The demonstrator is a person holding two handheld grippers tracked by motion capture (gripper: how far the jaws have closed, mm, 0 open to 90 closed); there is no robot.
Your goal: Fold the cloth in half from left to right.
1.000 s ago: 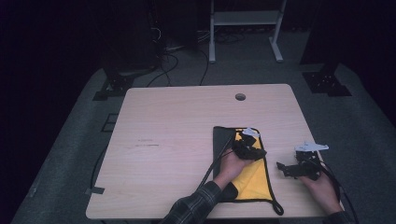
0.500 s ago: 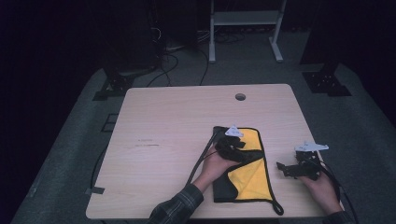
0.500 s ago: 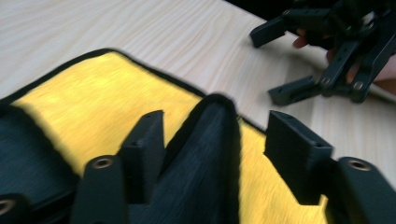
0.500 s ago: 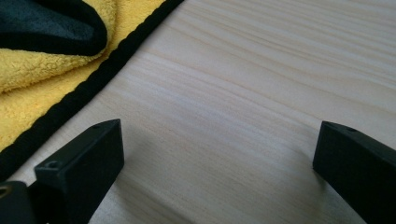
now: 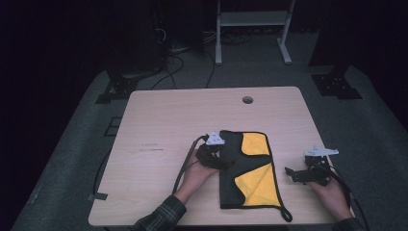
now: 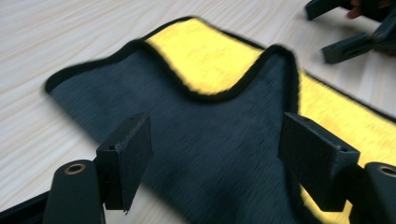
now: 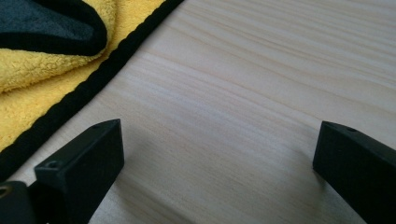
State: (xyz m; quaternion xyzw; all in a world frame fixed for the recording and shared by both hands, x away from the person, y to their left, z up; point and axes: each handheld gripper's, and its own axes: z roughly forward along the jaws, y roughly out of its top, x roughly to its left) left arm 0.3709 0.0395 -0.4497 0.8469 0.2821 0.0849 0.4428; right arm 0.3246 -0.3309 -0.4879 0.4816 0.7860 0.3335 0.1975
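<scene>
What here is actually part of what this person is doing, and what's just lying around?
In use:
- yellow and black cloth
- left claw, open, at the cloth's left edge
- right claw, open, over bare table

Lying about:
- cables on the floor
- white stand behind the table

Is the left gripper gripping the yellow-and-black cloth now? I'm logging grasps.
No: the left gripper is wide open over the yellow-and-black microfibre cloth, gripping nothing.
</scene>
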